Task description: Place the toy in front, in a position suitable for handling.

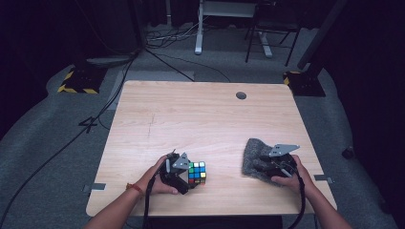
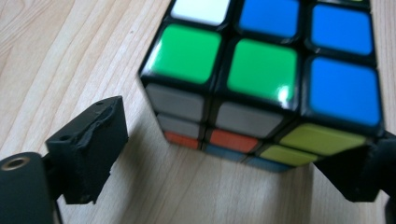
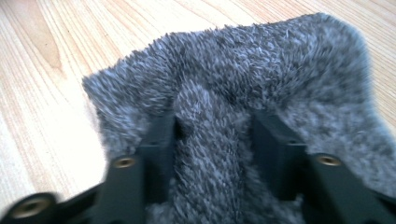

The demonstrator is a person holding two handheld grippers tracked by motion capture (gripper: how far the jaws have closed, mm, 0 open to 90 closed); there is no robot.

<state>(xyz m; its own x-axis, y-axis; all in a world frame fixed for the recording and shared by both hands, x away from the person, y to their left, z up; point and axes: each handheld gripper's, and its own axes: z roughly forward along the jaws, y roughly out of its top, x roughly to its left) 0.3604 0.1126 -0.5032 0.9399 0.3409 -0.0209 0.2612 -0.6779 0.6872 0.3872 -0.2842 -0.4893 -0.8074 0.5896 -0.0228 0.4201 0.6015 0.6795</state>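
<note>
A scrambled Rubik's cube (image 1: pixel 197 172) rests on the wooden table (image 1: pixel 200 119) near its front edge. In the left gripper view the cube (image 2: pixel 261 70) shows green, blue and white stickers on top. My left gripper (image 1: pixel 184 175) (image 2: pixel 229 140) is open with a jaw on either side of the cube; a gap shows at the left jaw. To the right lies a grey fuzzy cloth (image 1: pixel 252 153) (image 3: pixel 280 65). My right gripper (image 1: pixel 262 165) (image 3: pixel 212 133) is shut on a raised fold of that cloth, low against the table.
A round cable hole (image 1: pixel 241 95) sits near the table's far edge. Behind the table, on grey carpet, are cables (image 1: pixel 162 36), white desk legs (image 1: pixel 198 28), a chair frame (image 1: pixel 267 33) and two stands with yellow-black bases (image 1: pixel 79 81).
</note>
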